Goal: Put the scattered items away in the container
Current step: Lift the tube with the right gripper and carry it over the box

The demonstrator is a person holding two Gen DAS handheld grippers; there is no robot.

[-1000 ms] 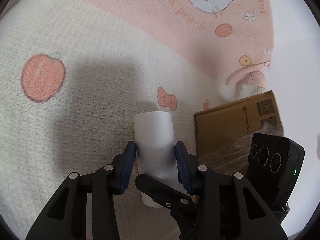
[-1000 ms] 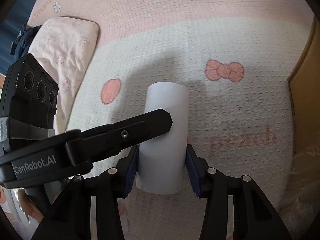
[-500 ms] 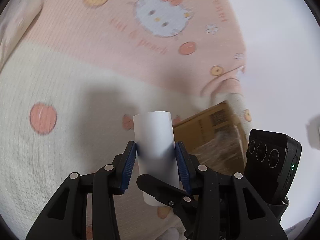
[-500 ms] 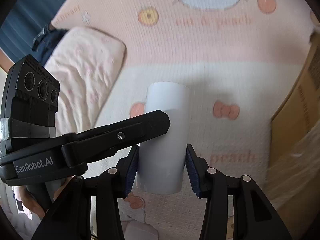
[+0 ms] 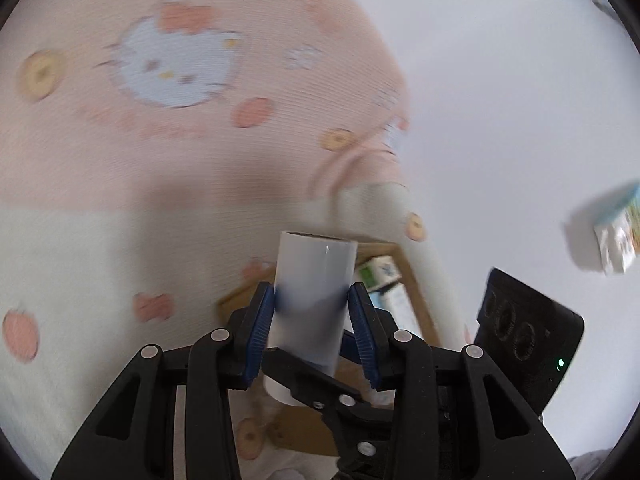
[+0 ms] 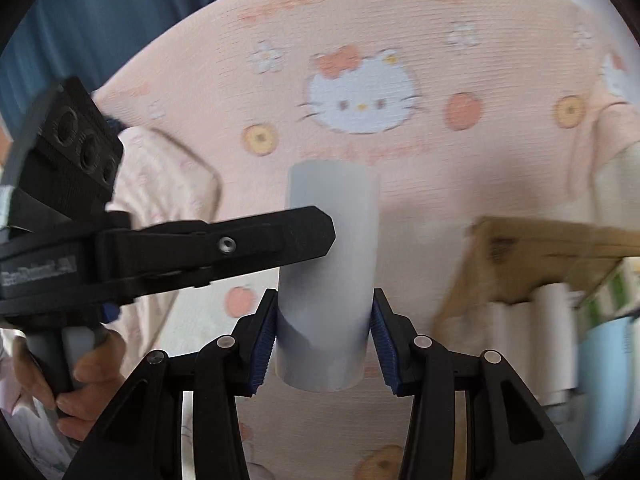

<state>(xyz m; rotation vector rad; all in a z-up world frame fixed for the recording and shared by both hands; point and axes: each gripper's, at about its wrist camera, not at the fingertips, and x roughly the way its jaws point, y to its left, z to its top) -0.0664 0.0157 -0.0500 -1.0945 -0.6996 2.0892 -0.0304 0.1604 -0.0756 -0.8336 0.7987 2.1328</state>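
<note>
A white cylinder (image 5: 314, 288) stands upright between the blue pads of my left gripper (image 5: 312, 320), which is shut on it. The same white cylinder (image 6: 332, 264) is also clamped by my right gripper (image 6: 324, 340), so both hold it in the air above the bed. The left gripper's finger (image 6: 224, 244) crosses in front of the cylinder in the right wrist view. The cardboard box (image 6: 532, 256) is at the right with white rolls (image 6: 520, 328) and cartons inside; in the left wrist view the box (image 5: 404, 280) lies just behind and below the cylinder.
A pink and cream Hello Kitty blanket (image 6: 360, 92) covers the bed. A pale pillow (image 6: 160, 184) lies at the left. A white wall (image 5: 500, 80) rises at the right, with a small printed carton (image 5: 616, 232) against it. A hand (image 6: 80, 376) holds the left gripper's handle.
Both grippers have lifted the cylinder and swung toward the cardboard box. The box's open inside with rolls and cartons has come into view.
</note>
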